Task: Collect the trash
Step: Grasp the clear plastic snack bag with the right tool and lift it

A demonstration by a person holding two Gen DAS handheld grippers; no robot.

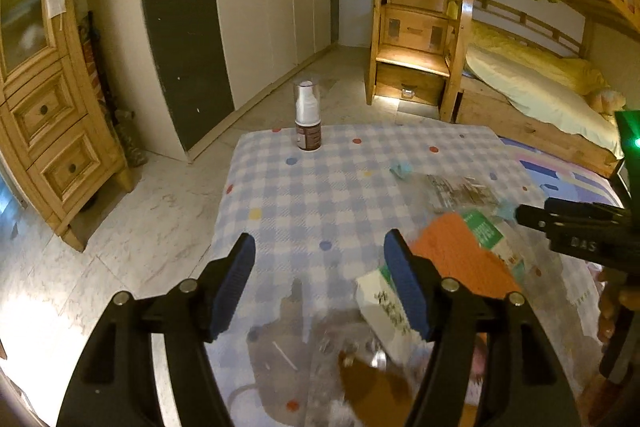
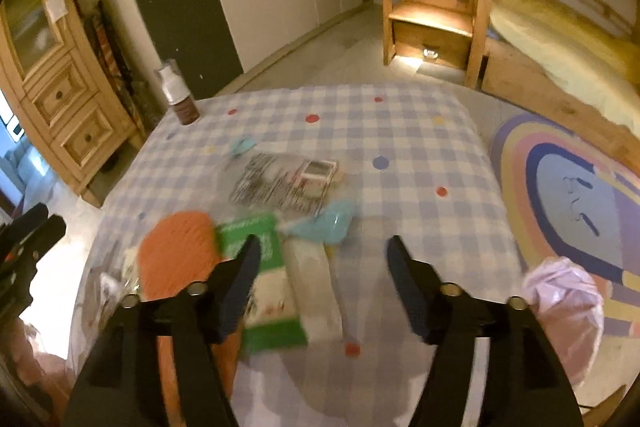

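Both hand-held grippers (image 1: 319, 287) (image 2: 323, 287) angled down, jaws apart, over table (image 2: 400, 131).

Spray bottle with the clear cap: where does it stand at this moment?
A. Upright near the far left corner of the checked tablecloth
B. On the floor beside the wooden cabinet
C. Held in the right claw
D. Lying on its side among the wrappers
A. The spray bottle stands upright at the far left corner of the checked tablecloth, apart from the wrappers, and the right claw is open and empty.
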